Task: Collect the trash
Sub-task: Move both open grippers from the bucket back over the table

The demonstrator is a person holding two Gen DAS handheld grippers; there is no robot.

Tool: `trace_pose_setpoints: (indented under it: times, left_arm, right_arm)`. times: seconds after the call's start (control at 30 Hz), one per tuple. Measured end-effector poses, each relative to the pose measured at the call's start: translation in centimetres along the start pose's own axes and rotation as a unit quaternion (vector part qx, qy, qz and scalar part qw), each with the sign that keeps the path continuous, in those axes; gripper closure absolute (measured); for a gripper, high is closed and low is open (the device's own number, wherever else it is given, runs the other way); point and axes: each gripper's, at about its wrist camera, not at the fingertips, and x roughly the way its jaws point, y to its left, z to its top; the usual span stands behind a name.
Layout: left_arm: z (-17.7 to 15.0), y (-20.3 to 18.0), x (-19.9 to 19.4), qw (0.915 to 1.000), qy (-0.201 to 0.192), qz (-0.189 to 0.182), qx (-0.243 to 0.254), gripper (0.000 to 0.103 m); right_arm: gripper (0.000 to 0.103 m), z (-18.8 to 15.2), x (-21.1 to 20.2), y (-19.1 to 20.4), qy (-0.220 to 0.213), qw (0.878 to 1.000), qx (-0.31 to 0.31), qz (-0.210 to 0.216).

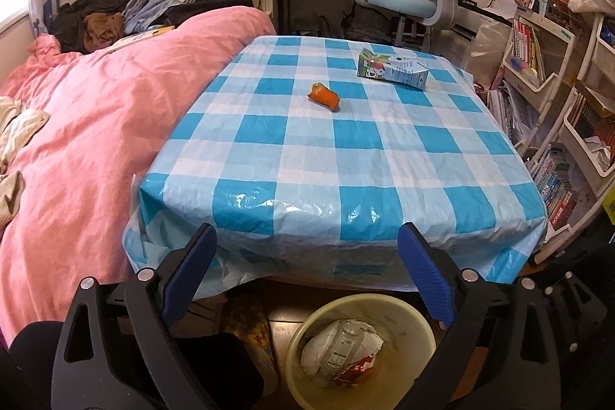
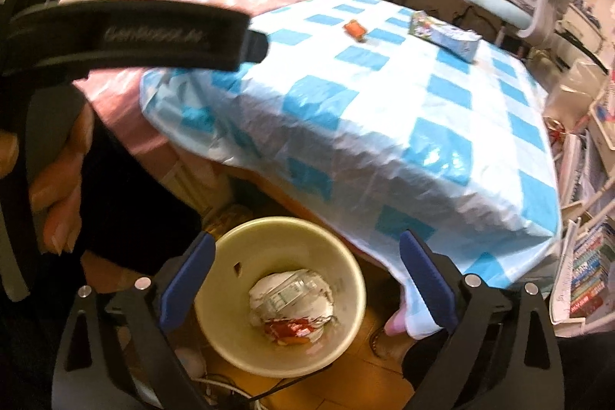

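Hanging over the floor, the left gripper (image 1: 305, 271) and the right gripper (image 2: 307, 277) both stand with their blue-padded jaws spread wide and nothing between the pads. Just below and between the right gripper's fingers sits a round cream plastic bin (image 2: 230, 294) on the wooden floor; inside it lie a crumpled white wrapper with a printed label (image 2: 292, 294) and a red-and-white packet (image 2: 292, 329) resting against it. From the left gripper the same bin (image 1: 407, 314) lies low and slightly to the right. Ahead of both grippers, on the blue-and-white checked plastic tablecloth (image 1: 346, 156), an orange snack packet (image 1: 324, 96) lies well beyond the fingertips, and a flattened green-and-blue drink carton (image 1: 392, 68) rests farther off to the right.
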Motion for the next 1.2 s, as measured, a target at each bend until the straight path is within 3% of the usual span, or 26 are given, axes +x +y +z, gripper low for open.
trace_pose_setpoints:
  times: [0.63, 1.2]
  left_arm:
    - [1.4, -0.4, 0.3, 0.9999, -0.017, -0.001, 0.002, 0.011]
    - [4.1, -0.8, 1.9, 0.9997, -0.022, 0.007, -0.002, 0.011]
  right_arm:
    - [0.008, 1.8, -2.1, -1.2, -0.081, 0.995, -0.003, -0.065]
    - [0.008, 4.4, -2.2, -2.8, -0.111, 0.991, 0.007, -0.07]
